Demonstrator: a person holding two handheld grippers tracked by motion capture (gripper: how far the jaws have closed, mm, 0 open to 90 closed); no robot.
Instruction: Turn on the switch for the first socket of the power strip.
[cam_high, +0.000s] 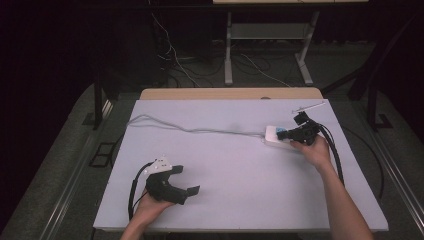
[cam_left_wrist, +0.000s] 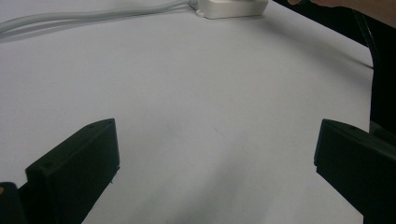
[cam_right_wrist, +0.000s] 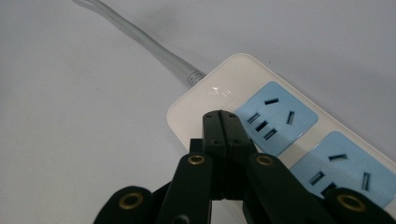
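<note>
A white power strip (cam_high: 274, 137) with blue socket faces (cam_right_wrist: 275, 117) lies at the right of the white table, its grey cable (cam_high: 190, 129) running off to the left. My right gripper (cam_right_wrist: 221, 113) is shut, jaws pressed together with nothing between them, tips over the strip's cable end beside the first socket. In the high view the right gripper (cam_high: 290, 134) sits on top of the strip. My left gripper (cam_high: 187, 180) rests near the front left of the table, open wide, nothing between its fingers (cam_left_wrist: 77, 163). The strip (cam_left_wrist: 231, 8) shows far ahead of it.
The white table top (cam_high: 235, 175) has a wooden edge (cam_high: 230, 93) at the back. A thin light rod (cam_high: 307, 107) lies near the back right corner. Black gripper cables (cam_high: 334, 150) trail along the right side. Beyond the table stand a desk frame (cam_high: 265, 45) and loose floor wires.
</note>
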